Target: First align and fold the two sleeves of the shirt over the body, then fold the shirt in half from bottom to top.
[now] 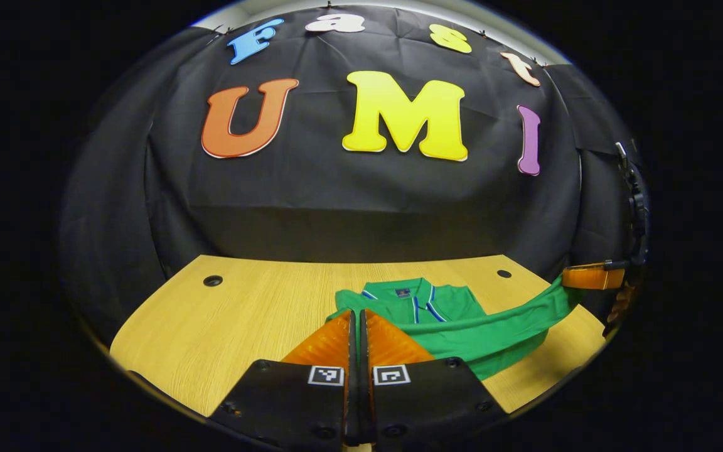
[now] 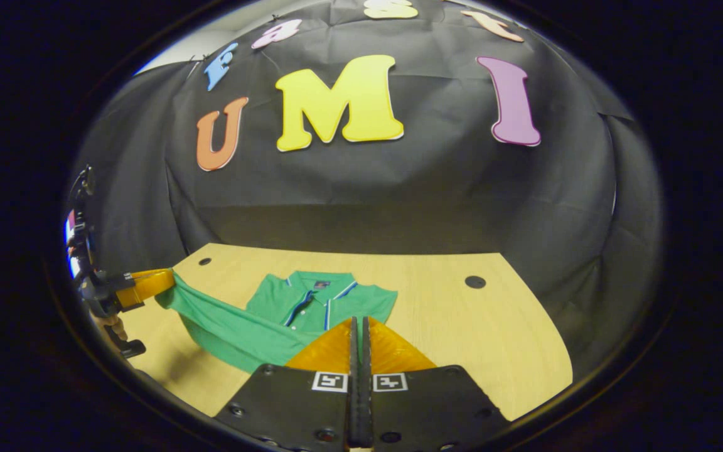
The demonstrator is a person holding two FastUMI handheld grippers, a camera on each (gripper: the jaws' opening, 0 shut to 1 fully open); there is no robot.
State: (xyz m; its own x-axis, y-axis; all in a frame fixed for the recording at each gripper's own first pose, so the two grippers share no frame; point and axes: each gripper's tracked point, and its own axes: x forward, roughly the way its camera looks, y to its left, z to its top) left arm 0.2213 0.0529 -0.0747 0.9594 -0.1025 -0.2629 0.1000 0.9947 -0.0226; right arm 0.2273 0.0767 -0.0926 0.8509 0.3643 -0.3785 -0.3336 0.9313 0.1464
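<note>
Closest in on the left gripper view, the left tool has its two fingers pressed together with a fold of the green shirt seemingly pinched at the tips, though the grip point itself is hidden behind the fingers. Same story on the right gripper view: the right tool is drawn narrow, fingers together, its tips at the near edge of the shirt, and the contact is again blocked from sight. Small square black-and-white markers sit on each tool's body; nothing on them reads as words. A small dark patch sits at the shirt's collar, too small to read. The shirt lies on the wooden surface, collar toward the back wall, blue-and-white trim on the placket. From each camera, the far tool shows at the picture's edge with a stretch of green cloth pulled up off the surface to it: right tool at the right edge of the left gripper view, left tool at the left edge of the right gripper view, partly cut off. Round dark holes mark the surface's back corners. Black cloth closes off the back.
</note>
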